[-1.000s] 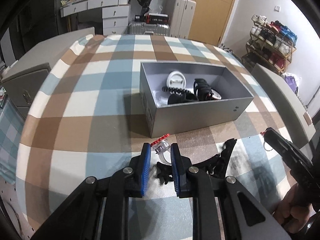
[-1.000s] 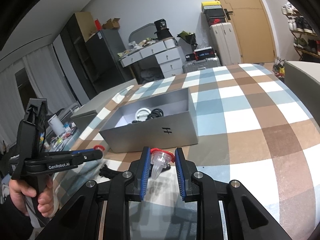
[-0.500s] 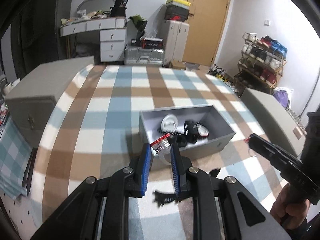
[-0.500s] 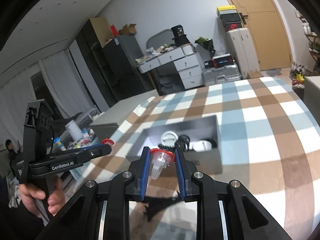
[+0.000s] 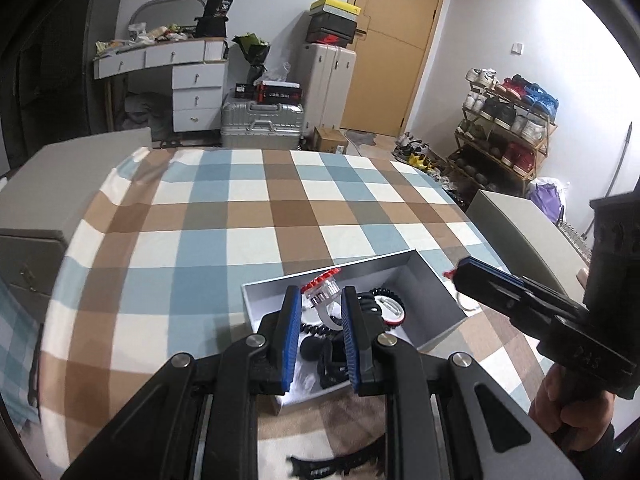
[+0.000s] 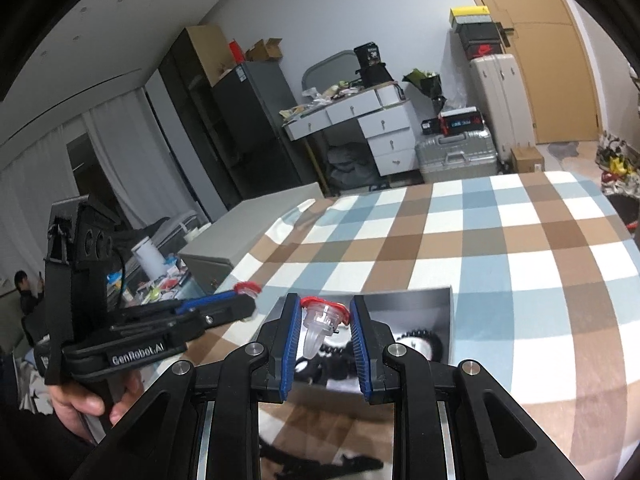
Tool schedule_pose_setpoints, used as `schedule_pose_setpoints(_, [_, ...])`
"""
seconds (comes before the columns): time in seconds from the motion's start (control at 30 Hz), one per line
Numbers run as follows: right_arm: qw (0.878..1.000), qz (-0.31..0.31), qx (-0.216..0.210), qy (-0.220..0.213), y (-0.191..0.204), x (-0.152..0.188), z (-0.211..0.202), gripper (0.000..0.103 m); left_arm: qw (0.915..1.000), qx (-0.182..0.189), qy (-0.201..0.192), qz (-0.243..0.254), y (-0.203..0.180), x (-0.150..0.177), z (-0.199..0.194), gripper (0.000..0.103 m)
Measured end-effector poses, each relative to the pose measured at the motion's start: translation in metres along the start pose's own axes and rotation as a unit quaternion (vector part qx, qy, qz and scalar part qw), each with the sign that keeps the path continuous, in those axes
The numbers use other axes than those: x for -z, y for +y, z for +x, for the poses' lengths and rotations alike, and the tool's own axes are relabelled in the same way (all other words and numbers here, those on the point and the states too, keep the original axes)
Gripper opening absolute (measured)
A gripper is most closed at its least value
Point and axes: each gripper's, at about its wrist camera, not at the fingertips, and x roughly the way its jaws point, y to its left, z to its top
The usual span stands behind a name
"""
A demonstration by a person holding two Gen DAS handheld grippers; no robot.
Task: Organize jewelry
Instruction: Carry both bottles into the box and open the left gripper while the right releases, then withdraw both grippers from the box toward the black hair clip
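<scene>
- Nearest the left camera: left tongs [image 5: 318, 312], blue pads clamped on a clear ring with a red top [image 5: 323, 294], held above the near end of the grey box [image 5: 424, 276].
- Nearest the right camera: right tongs [image 6: 323, 320], clamped likewise on a second clear ring with a red top [image 6: 322, 318], red top uppermost, clear shank pointing down, over the box's near left corner.
- Just below and in front of both tongs: black hair clip [image 5: 332, 466] lying on the checked cloth [image 5: 248, 216] outside the box, partly hidden by the tong arms.
- Inside the box: jumble of black pieces, a beaded black band [image 5: 384, 294] around a white round piece, and a red-edged item; details blurred.
- To the side: a hand [image 5: 572, 404] gripping the handle of the right tool, seen from the left camera; another hand [image 6: 86, 398] on the left tool, seen from the right camera.
- Beyond the box: blue, brown and white checked cloth covering the surface, bare of other jewelry.
- At the far edge: grey cabinets flanking the surface.
- Against the back wall: white desk with drawers [image 5: 188, 80], silver suitcases [image 5: 262, 124], stacked shoe boxes, wooden door [image 5: 396, 40], shoe rack [image 5: 508, 120] to the right.
</scene>
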Motion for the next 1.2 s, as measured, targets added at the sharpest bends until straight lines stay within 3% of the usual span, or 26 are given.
schedule_pose_setpoints(0.43, [0.999, 0.012, -0.001, 0.032, -0.021, -0.005, 0.041, 0.024, 0.9986, 0.039, 0.034, 0.014, -0.009, -0.002, 0.031, 0.015])
schedule_pose_setpoints(0.87, [0.999, 0.023, 0.002, 0.044, -0.032, -0.001, 0.053, 0.026, 0.9968, 0.063, 0.049, 0.006, -0.009, -0.001, 0.043, 0.015])
schedule_pose_setpoints(1.0, [0.999, 0.032, 0.001, 0.042, -0.035, -0.001, 0.054, 0.033, 0.9939, 0.089, 0.063, 0.015, -0.011, -0.002, 0.046, 0.016])
schedule_pose_setpoints(1.07, [0.999, 0.031, 0.002, 0.044, -0.035, -0.001, 0.053, 0.038, 0.994, 0.084, 0.064, 0.028, -0.014, -0.002, 0.044, 0.017])
schedule_pose_setpoints(1.1, [0.999, 0.027, 0.004, 0.038, -0.034, -0.001, 0.05, 0.042, 0.9944, 0.08, 0.06, 0.033, -0.015, -0.001, 0.042, 0.023])
schedule_pose_setpoints(1.13, [0.999, 0.025, 0.006, 0.032, -0.034, -0.001, 0.046, 0.048, 0.9945, 0.079, 0.058, 0.036, -0.015, -0.001, 0.04, 0.039])
schedule_pose_setpoints(1.2, [0.999, 0.026, 0.008, 0.023, -0.033, -0.002, 0.039, 0.056, 0.9952, 0.077, 0.052, 0.031, -0.013, 0.0, 0.037, 0.062])
